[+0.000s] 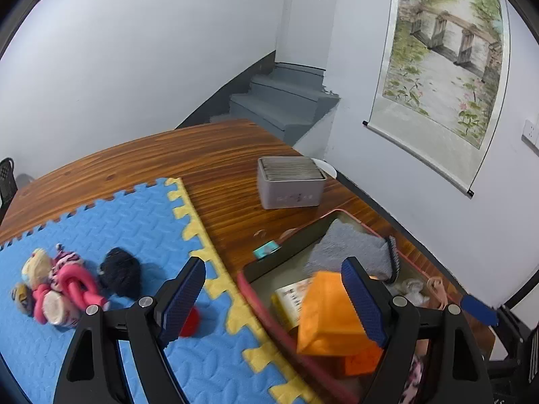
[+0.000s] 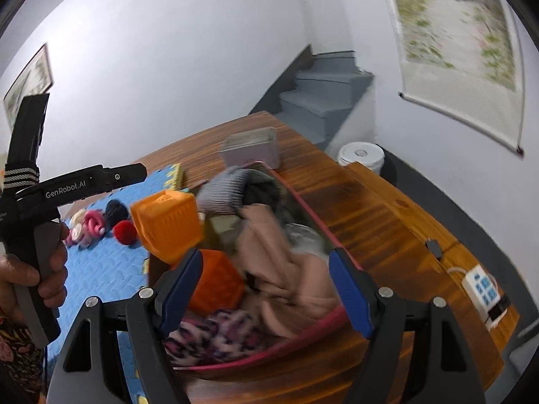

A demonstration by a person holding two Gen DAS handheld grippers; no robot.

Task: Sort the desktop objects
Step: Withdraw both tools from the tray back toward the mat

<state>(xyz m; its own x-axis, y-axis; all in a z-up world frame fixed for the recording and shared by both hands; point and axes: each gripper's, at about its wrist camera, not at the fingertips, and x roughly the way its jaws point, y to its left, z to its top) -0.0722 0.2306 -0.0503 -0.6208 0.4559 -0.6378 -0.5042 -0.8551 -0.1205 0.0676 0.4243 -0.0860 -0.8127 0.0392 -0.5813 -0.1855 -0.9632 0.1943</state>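
Wooden table: above the pink bin, an orange block falls from the spread left gripper; the spread right gripper should be kept clear.

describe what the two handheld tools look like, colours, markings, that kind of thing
Each tool has a black angular plastic frame with silver round bolts and two fingers faced with dark blue textured pads. Seen from the right wrist view, the left tool is a black pistol-grip body printed "GenRobot.AI" in white, with a black-and-white striped strap. The hand gripping it is bare; a dark patterned sleeve shows below.
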